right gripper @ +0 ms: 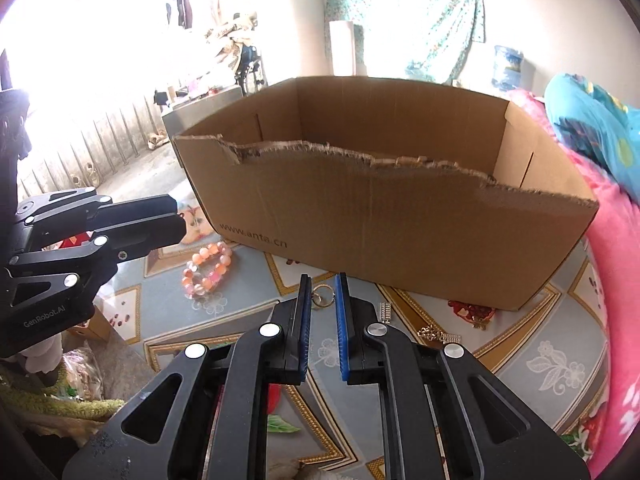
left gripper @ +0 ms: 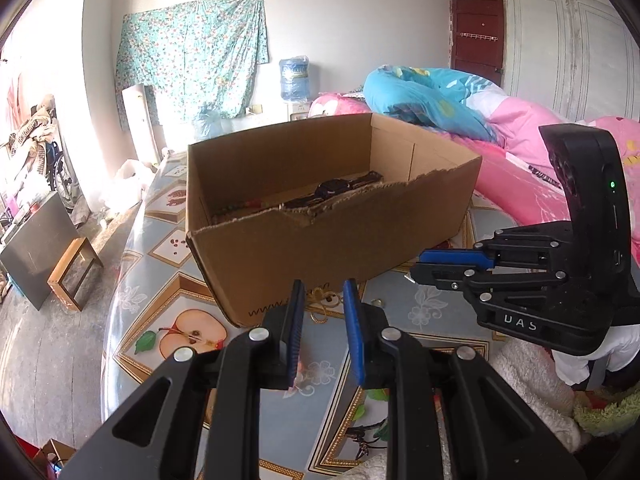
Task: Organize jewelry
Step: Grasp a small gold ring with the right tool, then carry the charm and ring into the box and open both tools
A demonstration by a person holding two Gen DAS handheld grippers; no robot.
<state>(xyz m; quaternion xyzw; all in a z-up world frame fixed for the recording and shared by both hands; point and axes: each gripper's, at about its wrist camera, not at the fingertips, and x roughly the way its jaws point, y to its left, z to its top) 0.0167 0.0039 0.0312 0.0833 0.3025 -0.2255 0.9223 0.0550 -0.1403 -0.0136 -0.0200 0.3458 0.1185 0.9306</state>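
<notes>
An open cardboard box [left gripper: 320, 248] with a torn front rim stands on the patterned table. A black watch [left gripper: 332, 190] and a dark bead string [left gripper: 240, 210] lie inside it. My right gripper [right gripper: 322, 278] hovers before the box [right gripper: 400, 232], shut on a small metal ring [right gripper: 323, 295] at its pad tips. In the left wrist view the right gripper [left gripper: 416, 265] reaches in from the right. My left gripper [left gripper: 324, 286] stands narrowly open with nothing between its pads. A pink bead bracelet [right gripper: 208, 268] lies on the table below the left gripper [right gripper: 181, 218].
Small silver chain pieces [right gripper: 438, 334] and a silver clasp [right gripper: 386, 312] lie on the tablecloth [right gripper: 540, 360] right of my right gripper. Pink bedding [left gripper: 532, 152] presses against the table's right side. On the left, the table edge [left gripper: 120, 280] drops to the floor.
</notes>
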